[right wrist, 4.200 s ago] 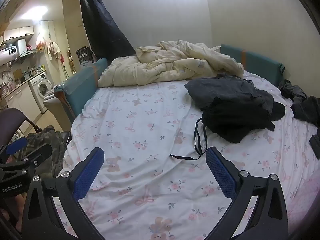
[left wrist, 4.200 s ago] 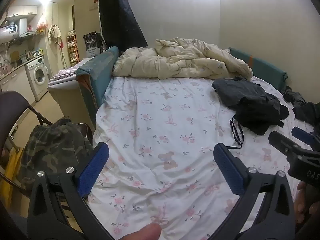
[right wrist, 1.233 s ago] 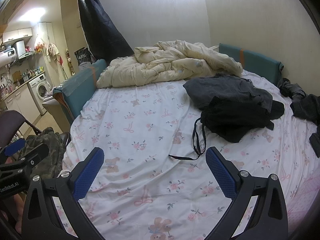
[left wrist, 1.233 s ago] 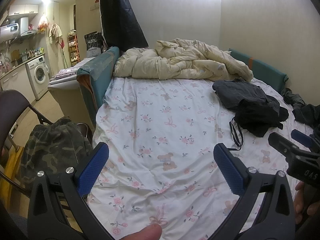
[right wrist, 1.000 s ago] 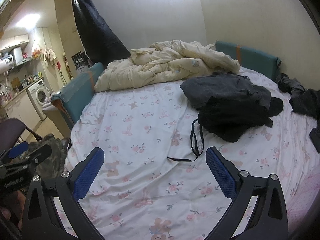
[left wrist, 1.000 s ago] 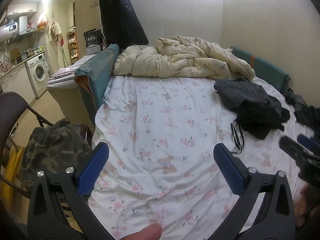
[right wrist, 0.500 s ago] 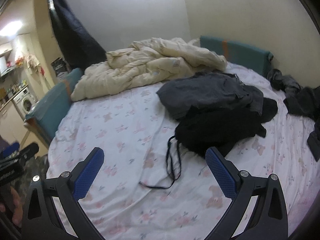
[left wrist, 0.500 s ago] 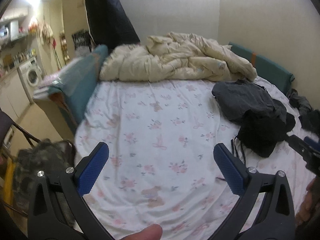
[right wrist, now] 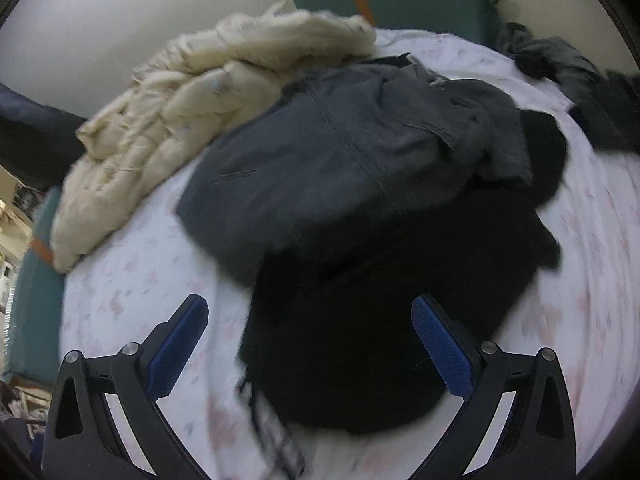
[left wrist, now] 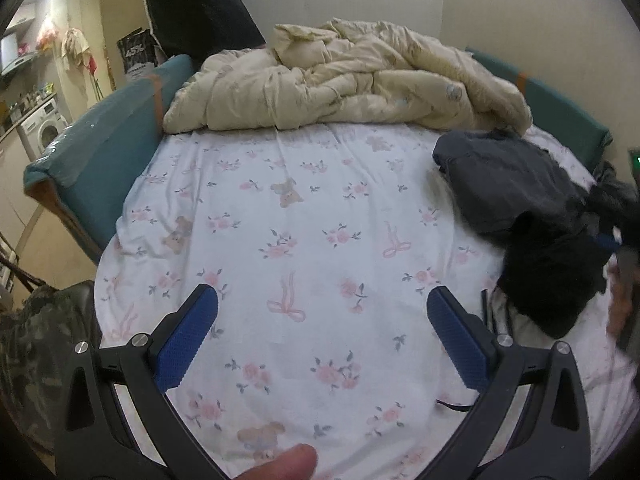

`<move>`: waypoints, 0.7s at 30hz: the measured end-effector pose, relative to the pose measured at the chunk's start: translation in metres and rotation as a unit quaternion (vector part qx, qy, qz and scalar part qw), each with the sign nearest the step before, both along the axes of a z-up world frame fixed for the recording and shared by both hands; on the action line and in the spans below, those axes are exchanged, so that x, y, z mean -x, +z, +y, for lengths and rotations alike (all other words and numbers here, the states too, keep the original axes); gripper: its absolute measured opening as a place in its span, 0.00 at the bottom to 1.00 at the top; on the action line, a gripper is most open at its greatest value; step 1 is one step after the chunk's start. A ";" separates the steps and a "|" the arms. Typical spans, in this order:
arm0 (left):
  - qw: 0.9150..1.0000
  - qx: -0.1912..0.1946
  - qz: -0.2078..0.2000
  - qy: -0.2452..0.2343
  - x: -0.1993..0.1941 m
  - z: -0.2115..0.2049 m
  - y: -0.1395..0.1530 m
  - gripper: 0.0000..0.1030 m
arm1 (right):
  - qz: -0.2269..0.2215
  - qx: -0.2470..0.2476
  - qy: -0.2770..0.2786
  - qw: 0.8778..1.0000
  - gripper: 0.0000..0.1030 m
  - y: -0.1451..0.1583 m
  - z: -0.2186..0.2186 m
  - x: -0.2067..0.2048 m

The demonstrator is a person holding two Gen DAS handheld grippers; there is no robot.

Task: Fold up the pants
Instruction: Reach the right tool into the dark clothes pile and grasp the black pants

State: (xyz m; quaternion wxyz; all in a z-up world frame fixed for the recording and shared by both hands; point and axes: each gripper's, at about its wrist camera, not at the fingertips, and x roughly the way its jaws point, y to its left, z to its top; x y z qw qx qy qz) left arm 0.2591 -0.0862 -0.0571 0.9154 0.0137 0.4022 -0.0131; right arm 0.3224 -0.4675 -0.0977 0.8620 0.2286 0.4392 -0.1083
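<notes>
Left gripper [left wrist: 322, 312]: fingers spread wide, nothing held between them. It is held over the bed [left wrist: 288, 216], above bare floral sheet. A fingertip of the holding hand [left wrist: 280, 464] is seen at 6 o'clock in the left wrist view.

Right gripper [right wrist: 310, 322]: fingers likewise spread wide, nothing gripped. It is held directly over a black garment [right wrist: 384, 320]; whether the pads touch the cloth cannot be told, as the right wrist view is blurred.

Clothing heap: the black garment is found at 3 o'clock in the left wrist view [left wrist: 552, 276], on the sheet. A dark grey garment [right wrist: 360, 144] lies touching it on the far side, partly overlapped by the black cloth. Which piece is the pants cannot be told for certain; seams and a pocket-like flap are seen on the grey one. A thin black cord [right wrist: 260, 408] trails from the black garment toward 6 o'clock.

A cream duvet [left wrist: 344, 80] is bunched at 12 o'clock, at the far end of the bed, touching the grey garment's far edge. More dark clothes [right wrist: 576, 76] are seen at 2 o'clock in the right wrist view, apart from the heap.

A teal bed surround [left wrist: 100, 148] is noted at 9 o'clock, a washing machine [left wrist: 44, 132] beyond it. Camouflage fabric [left wrist: 36, 344] is seen at 8 o'clock, off the bed.
</notes>
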 end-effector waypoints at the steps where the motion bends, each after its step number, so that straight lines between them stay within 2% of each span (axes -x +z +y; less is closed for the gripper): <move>1: 1.000 -0.003 0.004 -0.003 -0.003 0.001 -0.004 1.00 | 0.013 0.018 0.002 1.000 1.00 -0.008 -0.006 -0.021; 7: 0.999 -0.031 0.007 0.002 -0.015 0.019 -0.025 1.00 | 0.062 0.110 0.042 0.991 1.00 -0.033 -0.014 -0.112; 8: 0.999 -0.032 0.010 0.004 -0.016 0.022 -0.028 1.00 | 0.077 0.115 0.048 0.989 1.00 -0.041 -0.016 -0.125; 10: 0.999 -0.032 0.018 0.009 -0.018 0.028 -0.035 1.00 | 0.078 0.120 0.050 0.988 1.00 -0.043 -0.017 -0.132; 12: 0.999 -0.030 0.025 0.010 -0.018 0.032 -0.040 1.00 | 0.065 0.104 0.053 0.991 1.00 -0.038 -0.016 -0.123; 14: 0.999 -0.024 0.027 0.008 -0.019 0.035 -0.042 1.00 | 0.048 0.061 0.059 0.995 1.00 -0.035 -0.017 -0.101; 16: 0.999 -0.024 0.025 0.008 -0.020 0.034 -0.043 1.00 | 0.045 0.040 0.065 0.996 1.00 -0.034 -0.010 -0.069; 19: 0.999 -0.022 0.027 0.006 -0.018 0.031 -0.040 1.00 | 0.057 0.033 0.091 0.994 1.00 -0.040 0.009 -0.041; 21: 1.000 -0.013 0.026 0.005 -0.012 0.031 -0.033 1.00 | 0.087 0.064 0.107 0.988 1.00 -0.051 0.022 -0.036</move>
